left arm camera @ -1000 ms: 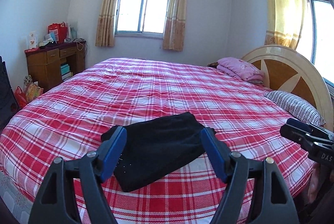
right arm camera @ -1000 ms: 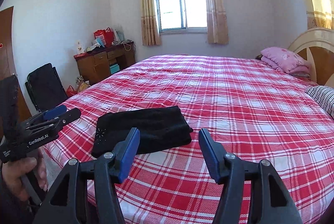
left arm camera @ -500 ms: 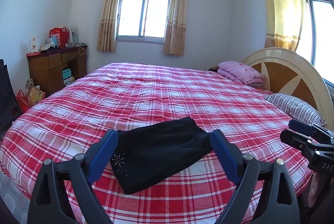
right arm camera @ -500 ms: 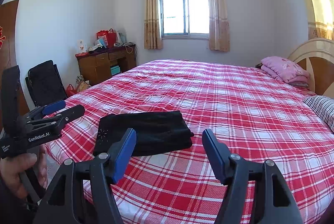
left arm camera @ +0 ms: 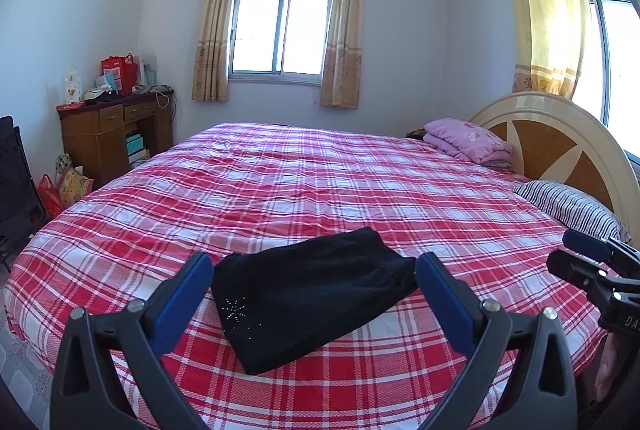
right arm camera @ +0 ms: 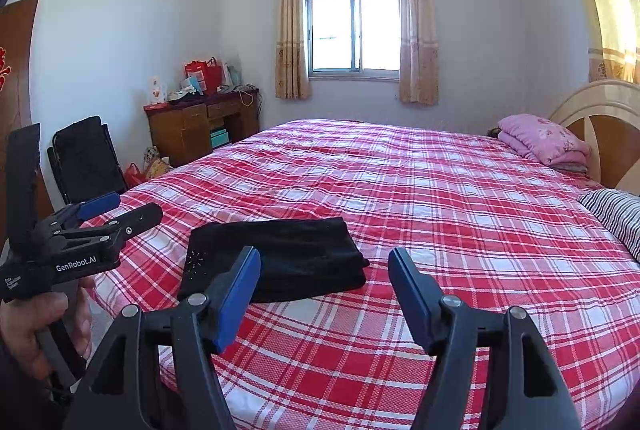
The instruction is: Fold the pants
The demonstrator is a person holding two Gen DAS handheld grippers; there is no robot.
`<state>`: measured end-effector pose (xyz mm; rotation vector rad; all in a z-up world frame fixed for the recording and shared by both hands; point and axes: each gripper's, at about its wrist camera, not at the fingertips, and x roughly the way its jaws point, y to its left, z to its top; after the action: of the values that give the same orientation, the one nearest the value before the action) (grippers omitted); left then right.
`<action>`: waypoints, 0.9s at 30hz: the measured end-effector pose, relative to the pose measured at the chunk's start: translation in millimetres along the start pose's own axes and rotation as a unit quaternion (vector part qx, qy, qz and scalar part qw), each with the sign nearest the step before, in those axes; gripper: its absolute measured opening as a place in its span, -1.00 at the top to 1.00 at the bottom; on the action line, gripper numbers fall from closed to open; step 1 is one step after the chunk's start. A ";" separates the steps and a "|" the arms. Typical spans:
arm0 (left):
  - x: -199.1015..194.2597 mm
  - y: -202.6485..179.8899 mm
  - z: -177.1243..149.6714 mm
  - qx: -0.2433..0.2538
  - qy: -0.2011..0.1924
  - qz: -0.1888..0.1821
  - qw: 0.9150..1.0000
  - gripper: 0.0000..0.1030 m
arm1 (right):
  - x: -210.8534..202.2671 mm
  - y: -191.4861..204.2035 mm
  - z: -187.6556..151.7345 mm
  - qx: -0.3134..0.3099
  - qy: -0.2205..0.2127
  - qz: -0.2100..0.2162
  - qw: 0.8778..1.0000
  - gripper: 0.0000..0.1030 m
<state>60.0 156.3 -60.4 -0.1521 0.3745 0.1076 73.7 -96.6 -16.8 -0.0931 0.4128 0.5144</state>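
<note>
The black pants [left arm camera: 308, 294] lie folded into a compact rectangle near the front edge of the red plaid bed [left arm camera: 320, 189], with a small sparkly star pattern at one corner. They also show in the right wrist view [right arm camera: 280, 258]. My left gripper [left arm camera: 314, 282] is open and empty, held back above the pants. It also shows at the left of the right wrist view [right arm camera: 120, 209]. My right gripper [right arm camera: 324, 278] is open and empty, to the right of the pants and apart from them. It shows at the right edge of the left wrist view [left arm camera: 588, 258].
A striped pillow [left arm camera: 568, 205] and a folded pink blanket [left arm camera: 468, 141] lie by the round headboard [left arm camera: 560, 141]. A wooden desk [left arm camera: 108, 133] with clutter stands at the left wall, beside a black folding chair [right arm camera: 86, 157] and bags on the floor.
Both grippers have pulled back and tilted up a little from the pants. The left gripper's jaws have spread wider. The pants have not moved.
</note>
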 end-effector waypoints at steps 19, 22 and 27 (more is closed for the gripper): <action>0.5 -1.0 2.8 0.010 -0.004 0.025 1.000 -1.00 | 0.6 3.2 7.2 -0.003 -0.018 -0.006 1.000 -0.33; -0.7 -0.2 3.8 0.007 -0.005 0.026 1.000 -1.00 | -1.3 2.9 6.5 -0.004 -0.020 -0.005 1.000 -0.33; -1.9 2.9 4.7 -0.007 -0.007 0.019 1.000 -1.00 | -3.0 3.7 7.2 -0.006 -0.021 -0.003 1.000 -0.33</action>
<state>59.6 159.8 -55.8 -0.1582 0.3632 0.1480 72.0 -93.4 -9.0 -0.0955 0.3673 0.5123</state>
